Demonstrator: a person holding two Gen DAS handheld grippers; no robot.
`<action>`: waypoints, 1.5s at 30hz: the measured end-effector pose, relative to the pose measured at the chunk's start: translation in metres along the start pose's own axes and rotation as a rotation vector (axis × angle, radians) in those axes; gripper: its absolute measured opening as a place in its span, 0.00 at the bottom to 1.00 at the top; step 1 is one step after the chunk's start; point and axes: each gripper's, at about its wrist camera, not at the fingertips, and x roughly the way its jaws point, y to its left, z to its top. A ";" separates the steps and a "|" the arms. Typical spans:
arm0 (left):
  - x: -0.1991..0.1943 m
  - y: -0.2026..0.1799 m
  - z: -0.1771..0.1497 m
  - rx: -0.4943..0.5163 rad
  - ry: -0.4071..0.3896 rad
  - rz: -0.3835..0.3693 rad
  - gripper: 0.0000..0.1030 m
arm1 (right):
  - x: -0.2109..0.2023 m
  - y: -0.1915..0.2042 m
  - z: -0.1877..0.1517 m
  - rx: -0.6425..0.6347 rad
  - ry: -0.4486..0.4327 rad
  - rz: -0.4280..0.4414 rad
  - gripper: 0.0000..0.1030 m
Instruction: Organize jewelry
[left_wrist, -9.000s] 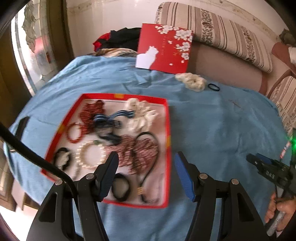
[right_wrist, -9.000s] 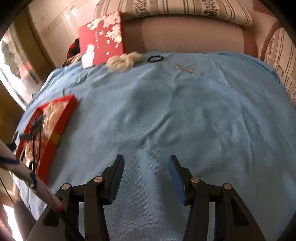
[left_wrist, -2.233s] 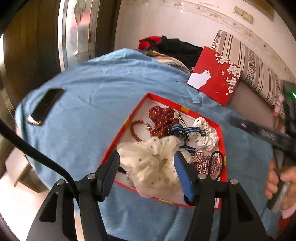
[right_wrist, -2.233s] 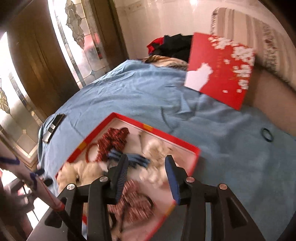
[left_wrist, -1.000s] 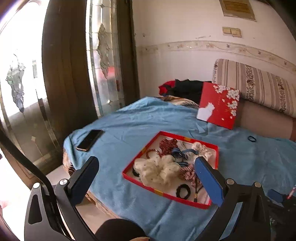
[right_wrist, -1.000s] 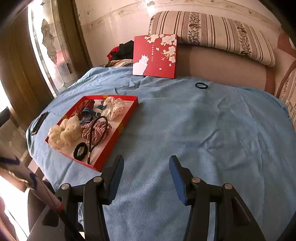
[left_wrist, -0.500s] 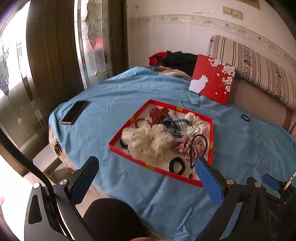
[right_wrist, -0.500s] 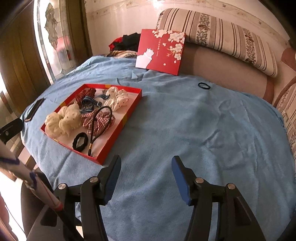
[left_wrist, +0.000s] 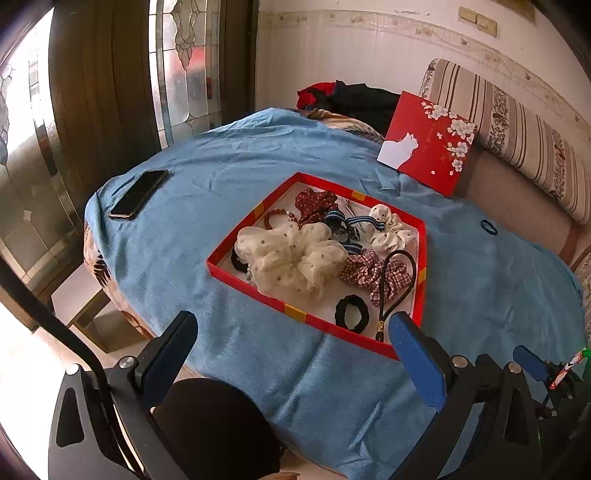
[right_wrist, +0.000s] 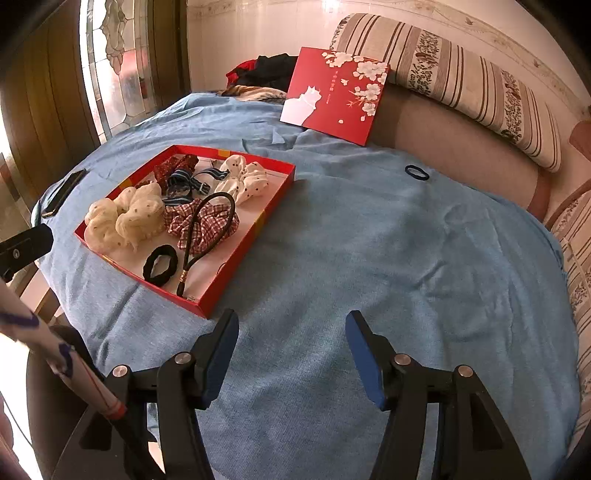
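Holding scrunchies (left_wrist: 291, 258) and hair ties, red tray (left_wrist: 255, 291) lies beyond both spread, empty claws.

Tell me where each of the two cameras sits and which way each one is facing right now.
Left wrist: rides the left tongs, looking down across the blue-covered table at the red tray; both blue pads show, wide apart and empty.
Right wrist: rides the right tongs, facing the table's bare middle, the tray off to its left; its pads are open and empty.
Shared: the tray, red box lid, phone, loose black hair tie.
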 end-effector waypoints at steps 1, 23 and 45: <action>0.000 -0.001 0.000 0.000 0.002 -0.003 1.00 | 0.000 0.000 0.000 0.001 0.000 -0.002 0.63; 0.013 -0.012 -0.005 0.018 0.056 -0.044 1.00 | 0.012 -0.010 -0.005 0.019 0.025 -0.015 0.65; 0.025 0.006 -0.004 -0.043 0.086 -0.075 1.00 | 0.018 0.012 0.006 -0.040 0.044 -0.039 0.66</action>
